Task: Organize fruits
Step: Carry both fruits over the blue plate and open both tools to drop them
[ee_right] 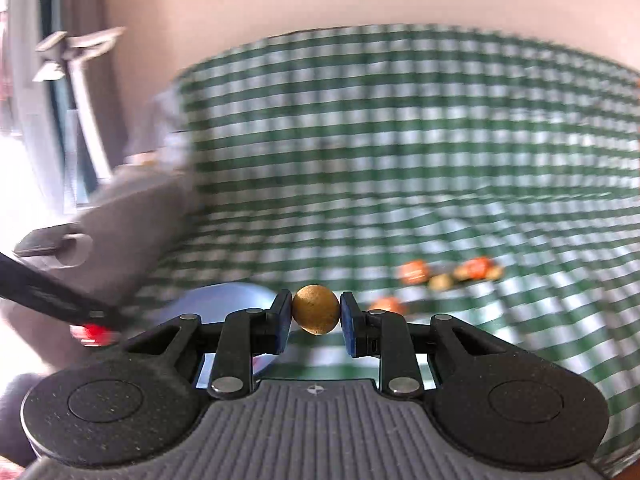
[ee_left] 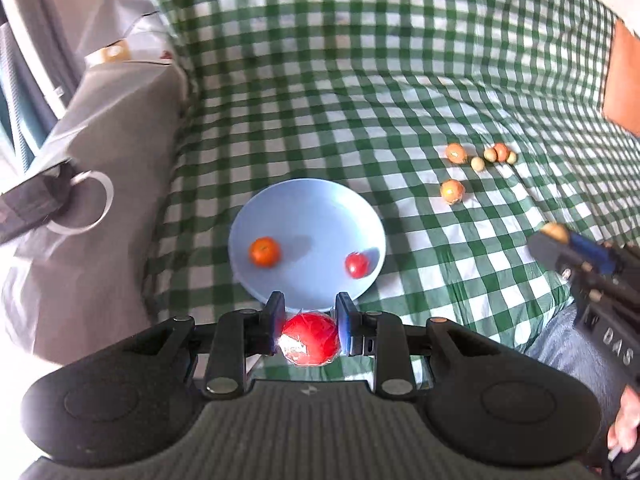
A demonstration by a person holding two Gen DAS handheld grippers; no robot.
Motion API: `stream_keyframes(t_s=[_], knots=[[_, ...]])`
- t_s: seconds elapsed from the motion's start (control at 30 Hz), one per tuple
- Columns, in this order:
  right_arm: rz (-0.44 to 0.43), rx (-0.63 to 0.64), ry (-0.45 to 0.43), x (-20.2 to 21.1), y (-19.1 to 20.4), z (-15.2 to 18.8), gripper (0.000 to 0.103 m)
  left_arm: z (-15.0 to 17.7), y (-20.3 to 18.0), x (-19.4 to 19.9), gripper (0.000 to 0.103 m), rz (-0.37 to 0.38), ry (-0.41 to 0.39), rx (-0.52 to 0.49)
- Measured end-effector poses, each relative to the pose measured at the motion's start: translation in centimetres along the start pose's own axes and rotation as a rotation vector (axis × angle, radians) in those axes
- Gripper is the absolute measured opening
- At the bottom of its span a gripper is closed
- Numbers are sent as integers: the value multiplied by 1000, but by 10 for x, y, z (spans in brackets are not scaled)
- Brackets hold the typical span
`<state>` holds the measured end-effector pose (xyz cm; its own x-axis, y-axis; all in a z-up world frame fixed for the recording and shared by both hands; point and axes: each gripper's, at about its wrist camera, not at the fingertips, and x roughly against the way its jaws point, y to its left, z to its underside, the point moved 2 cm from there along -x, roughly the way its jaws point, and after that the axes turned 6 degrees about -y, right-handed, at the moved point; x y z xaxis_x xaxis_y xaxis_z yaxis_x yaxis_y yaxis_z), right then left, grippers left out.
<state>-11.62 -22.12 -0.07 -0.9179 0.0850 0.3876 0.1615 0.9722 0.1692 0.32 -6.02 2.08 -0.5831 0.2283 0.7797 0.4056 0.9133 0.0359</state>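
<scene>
Left wrist: blue plate (ee_left: pixel 320 204) holds an orange (ee_left: pixel 264 251), seemingly a tomato (ee_left: pixel 357 265).

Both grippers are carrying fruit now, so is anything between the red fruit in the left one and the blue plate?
Nothing visible. The left gripper holds the red fruit just short of the blue plate's near rim; an orange fruit and a small red one leave its middle bare.

Bright daylight; right view motion-blurred — fisheye-warped

cloth (ee_left: pixel 400 80): woven check, matt, creased | plate (ee_left: pixel 312 212): smooth, slight sheen | red fruit (ee_left: pixel 310 338): glossy film wrap | brown fruit (ee_right: pixel 315 309): matt, finely rough
</scene>
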Motion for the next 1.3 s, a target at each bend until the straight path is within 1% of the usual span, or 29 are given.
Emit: stream_keyframes(t_s=[0.1, 0.2, 0.3, 0.47, 0.8, 1.3], knots=[[-55, 29, 23, 12, 28, -3, 27, 15, 15, 16, 30, 6, -17, 49], [-80, 61, 36, 22, 49, -5, 27, 26, 27, 27, 30, 6, -39, 67], [-80, 95, 43, 26, 68, -3, 27, 33, 36, 34, 30, 9, -50, 71], [-66, 107, 68, 24, 83, 5, 27, 37, 43, 34, 30, 20, -56, 74], [-70, 155, 94, 17, 99, 9, 27, 37, 56, 30, 30, 28, -67, 111], [-55, 139, 146, -5, 97, 14, 27, 21, 71, 7, 30, 19, -48, 140]])
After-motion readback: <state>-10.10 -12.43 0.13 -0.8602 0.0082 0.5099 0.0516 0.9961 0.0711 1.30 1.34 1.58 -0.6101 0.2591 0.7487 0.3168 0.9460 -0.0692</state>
